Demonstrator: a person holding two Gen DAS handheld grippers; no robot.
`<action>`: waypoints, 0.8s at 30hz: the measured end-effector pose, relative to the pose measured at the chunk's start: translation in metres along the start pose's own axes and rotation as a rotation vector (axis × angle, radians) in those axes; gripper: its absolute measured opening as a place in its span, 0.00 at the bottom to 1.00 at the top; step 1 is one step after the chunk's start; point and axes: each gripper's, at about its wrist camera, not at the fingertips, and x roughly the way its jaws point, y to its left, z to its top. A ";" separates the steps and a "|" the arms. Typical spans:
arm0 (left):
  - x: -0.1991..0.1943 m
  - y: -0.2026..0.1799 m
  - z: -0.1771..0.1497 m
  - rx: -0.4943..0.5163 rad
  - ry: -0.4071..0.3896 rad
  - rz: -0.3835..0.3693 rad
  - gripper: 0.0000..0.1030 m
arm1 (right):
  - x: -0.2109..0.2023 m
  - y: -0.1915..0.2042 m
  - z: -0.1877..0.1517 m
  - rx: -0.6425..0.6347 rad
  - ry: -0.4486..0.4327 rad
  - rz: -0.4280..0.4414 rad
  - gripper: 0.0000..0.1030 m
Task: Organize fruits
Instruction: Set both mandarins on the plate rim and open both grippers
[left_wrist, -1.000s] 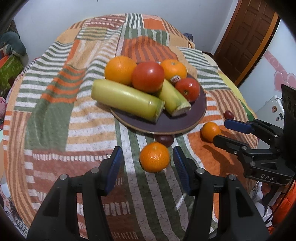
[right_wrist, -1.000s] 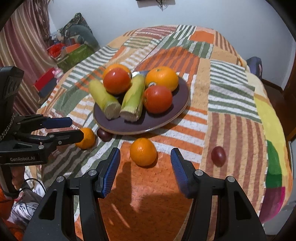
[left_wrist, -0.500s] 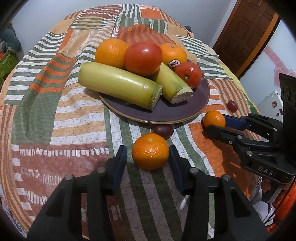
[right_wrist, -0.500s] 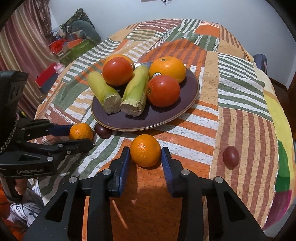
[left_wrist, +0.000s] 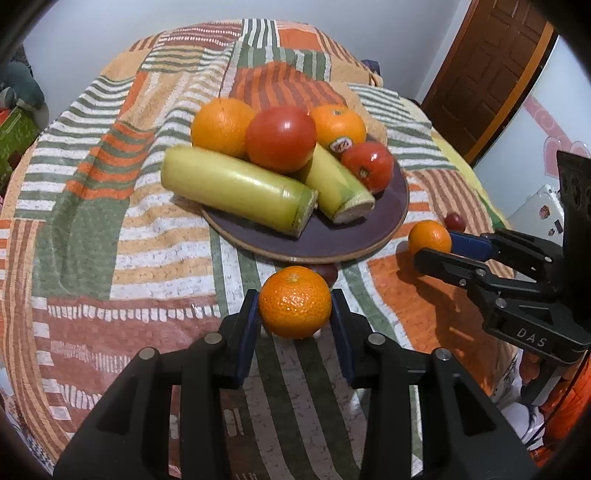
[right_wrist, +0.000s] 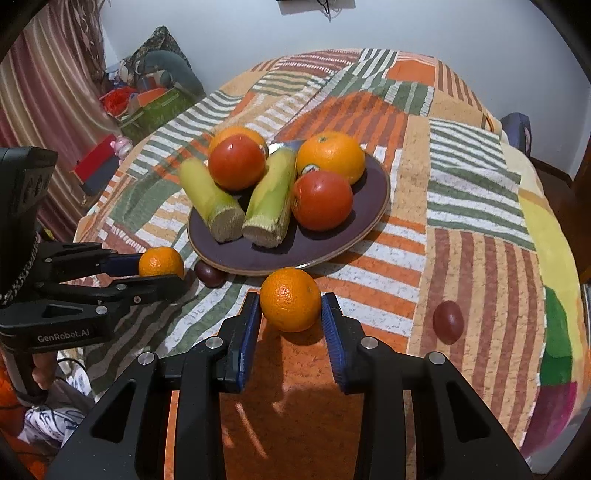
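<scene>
A small mandarin (left_wrist: 294, 302) lies on the striped bedspread just in front of the dark purple plate (left_wrist: 369, 236). My left gripper (left_wrist: 294, 314) has its jaws closing on it, and both blue pads touch its sides. A second mandarin (right_wrist: 290, 304) sits between the pads of my right gripper (right_wrist: 290, 314), which is shut on it. Each view shows the other gripper gripping its own fruit: the right gripper (left_wrist: 432, 245) and the left gripper (right_wrist: 162, 271). The plate (right_wrist: 332, 240) holds two oranges, two tomatoes and two yellow-green cobs.
Two dark red plums lie loose on the bedspread, one (right_wrist: 208, 273) by the plate's near rim and one (right_wrist: 448, 321) off to the right. A brown door (left_wrist: 491, 74) stands beyond the bed. Boxes and clutter (right_wrist: 155, 110) lie by the striped curtain.
Both grippers moved forward around their mandarins. Their jaws went from wide apart to closed against the fruit.
</scene>
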 end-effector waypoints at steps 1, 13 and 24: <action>-0.003 -0.001 0.003 0.004 -0.009 0.001 0.36 | -0.001 0.000 0.001 0.001 -0.005 -0.002 0.30; -0.006 -0.023 0.028 0.059 -0.053 -0.028 0.36 | -0.009 -0.002 0.018 0.003 -0.062 0.004 0.30; 0.016 -0.025 0.038 0.069 -0.018 -0.027 0.36 | 0.012 -0.002 0.026 0.001 -0.044 0.025 0.30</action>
